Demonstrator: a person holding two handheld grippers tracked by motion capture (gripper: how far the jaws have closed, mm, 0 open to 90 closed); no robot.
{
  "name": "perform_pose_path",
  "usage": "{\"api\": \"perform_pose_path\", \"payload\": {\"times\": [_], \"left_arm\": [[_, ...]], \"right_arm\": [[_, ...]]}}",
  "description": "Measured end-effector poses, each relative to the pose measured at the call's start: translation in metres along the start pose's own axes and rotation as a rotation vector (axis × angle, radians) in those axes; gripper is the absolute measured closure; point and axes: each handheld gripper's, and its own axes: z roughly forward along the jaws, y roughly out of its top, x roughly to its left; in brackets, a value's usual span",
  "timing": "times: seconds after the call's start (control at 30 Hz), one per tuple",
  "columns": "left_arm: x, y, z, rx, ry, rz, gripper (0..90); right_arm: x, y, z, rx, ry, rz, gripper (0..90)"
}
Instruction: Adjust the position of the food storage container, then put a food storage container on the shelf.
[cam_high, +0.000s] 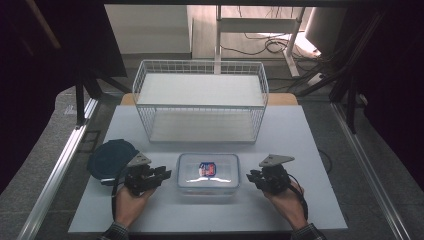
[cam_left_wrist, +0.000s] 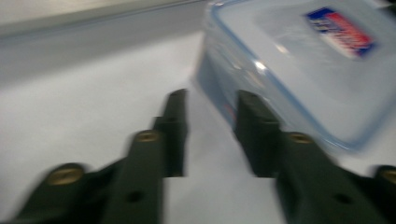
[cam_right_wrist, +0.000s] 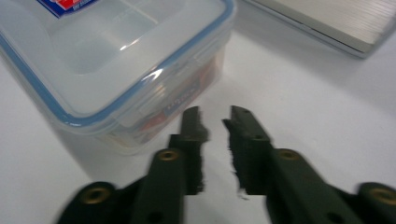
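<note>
far left on the table (cam_high: 310, 150): dark blue round lid (cam_high: 111, 157), flat, near the left edge. just right of it: left gripper (cam_high: 162, 174) held in a hand (cam_high: 131, 202), jaws a little apart with nothing between them, aimed at the left side of the clear plastic food container (cam_high: 208, 173); in the left gripper view (cam_left_wrist: 210, 105), tips just beside the container wall (cam_left_wrist: 299, 70), touch not clear. centre, near edge: container with blue-rimmed lid snapped on and a red-and-blue label. beyond it: white wire basket (cam_high: 200, 100). right: right gripper (cam_high: 250, 176), jaws slightly apart and empty (cam_right_wrist: 212, 119), just beside the container's corner (cam_right_wrist: 116, 70).
</note>
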Motion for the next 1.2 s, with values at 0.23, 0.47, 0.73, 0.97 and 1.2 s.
{"api": "perform_pose_path", "payload": {"times": [0.23, 0.47, 0.73, 0.97, 1.2], "left_arm": [[-0.003, -0.01, -0.009, -0.042, -0.031, 0.036, 21.7], [-0.014, -0.025, -0.008, 0.023, 0.004, 0.053, 3.4], [-0.017, -0.027, -0.005, 0.036, 0.035, 0.105, 0.0], [-0.014, -0.022, -0.009, 0.008, 0.008, 0.066, 0.3], [-0.011, -0.017, -0.006, 0.013, -0.046, 0.052, 0.0]], "right_arm": [[0.004, -0.01, -0.009, -0.031, 0.01, -0.045, 30.0], [0.004, -0.024, -0.006, -0.023, 0.025, -0.069, 3.0], [-0.002, -0.024, -0.009, -0.079, 0.048, -0.024, 1.3], [-0.002, -0.019, -0.009, -0.106, 0.055, -0.02, 1.0], [0.004, -0.01, -0.008, -0.095, 0.062, -0.033, 1.4]]}}
